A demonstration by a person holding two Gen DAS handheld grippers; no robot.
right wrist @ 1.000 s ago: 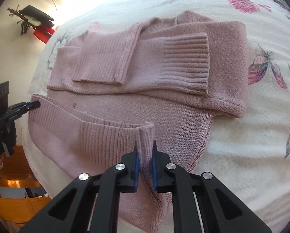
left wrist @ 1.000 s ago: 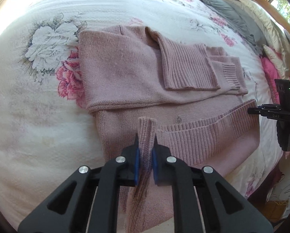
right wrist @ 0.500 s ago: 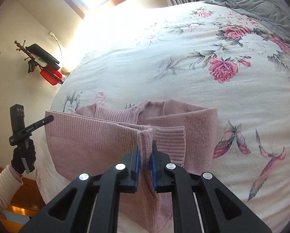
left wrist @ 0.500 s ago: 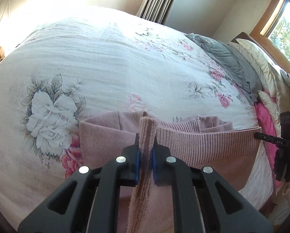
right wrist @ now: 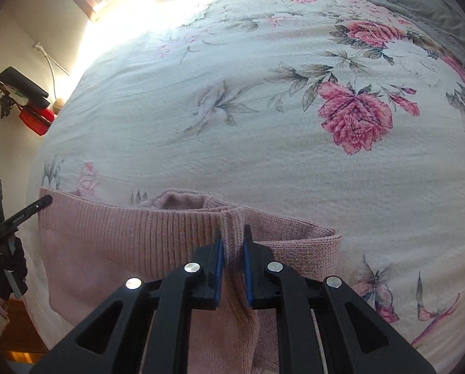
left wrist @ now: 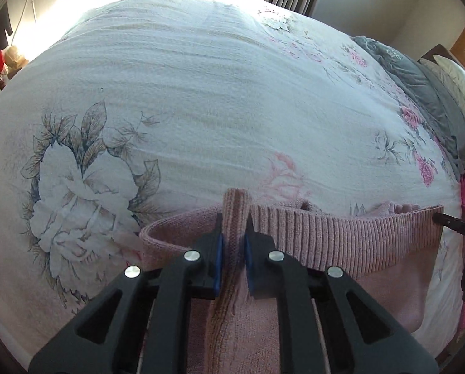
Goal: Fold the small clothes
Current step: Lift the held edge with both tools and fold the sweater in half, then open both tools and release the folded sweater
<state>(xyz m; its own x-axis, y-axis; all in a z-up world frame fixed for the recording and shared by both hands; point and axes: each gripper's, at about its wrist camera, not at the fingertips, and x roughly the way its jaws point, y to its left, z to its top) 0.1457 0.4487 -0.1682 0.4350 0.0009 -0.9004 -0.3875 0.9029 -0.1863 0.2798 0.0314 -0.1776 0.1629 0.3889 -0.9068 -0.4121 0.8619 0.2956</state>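
While the pink sweater (left wrist: pixel 341 243) is stretched over the floral bedspread (left wrist: pixel 201 109), its ribbed hem is pinched by the closed left gripper (left wrist: pixel 234 243) and right gripper (right wrist: pixel 232 246).

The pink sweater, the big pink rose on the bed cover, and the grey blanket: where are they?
pink sweater (right wrist: pixel 132 243), right wrist view, on its ribbed hem band.
big pink rose (right wrist: pixel 354 118), right wrist view, on the petals' middle.
grey blanket (left wrist: pixel 419 84), left wrist view, on its folded top.
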